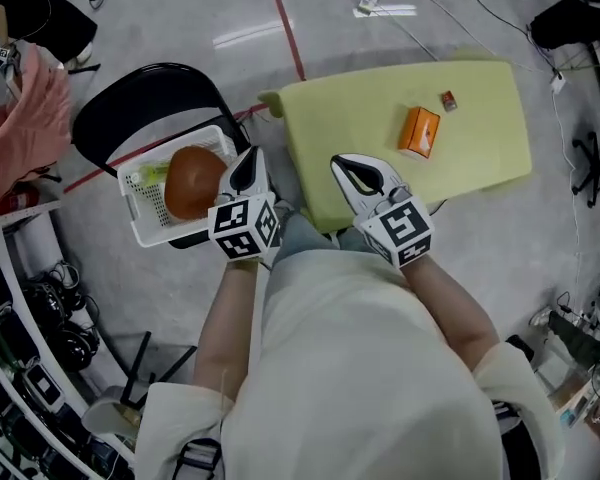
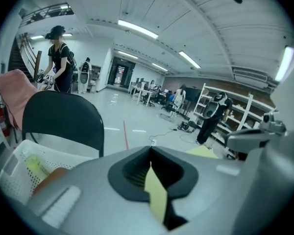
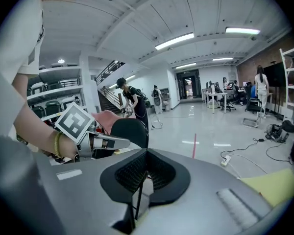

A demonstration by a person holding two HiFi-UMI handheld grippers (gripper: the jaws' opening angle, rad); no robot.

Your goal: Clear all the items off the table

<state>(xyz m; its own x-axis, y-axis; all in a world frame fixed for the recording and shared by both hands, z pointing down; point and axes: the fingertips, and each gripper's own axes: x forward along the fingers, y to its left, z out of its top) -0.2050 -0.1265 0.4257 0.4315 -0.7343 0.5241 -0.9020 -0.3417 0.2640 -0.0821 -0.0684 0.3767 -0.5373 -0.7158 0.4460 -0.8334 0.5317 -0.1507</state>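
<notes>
Head view finds the task part done: a brown round object (image 1: 192,182) lies in the white basket (image 1: 140,211) on the chair (image 1: 130,118), while an orange box (image 1: 419,132) and a small red piece (image 1: 447,100) sit on the yellow table (image 1: 490,148), clear of its edges. Left gripper (image 1: 248,158) and right gripper (image 1: 342,164) are pressed together and empty, short of the near edge, with bare tabletop ahead.
</notes>
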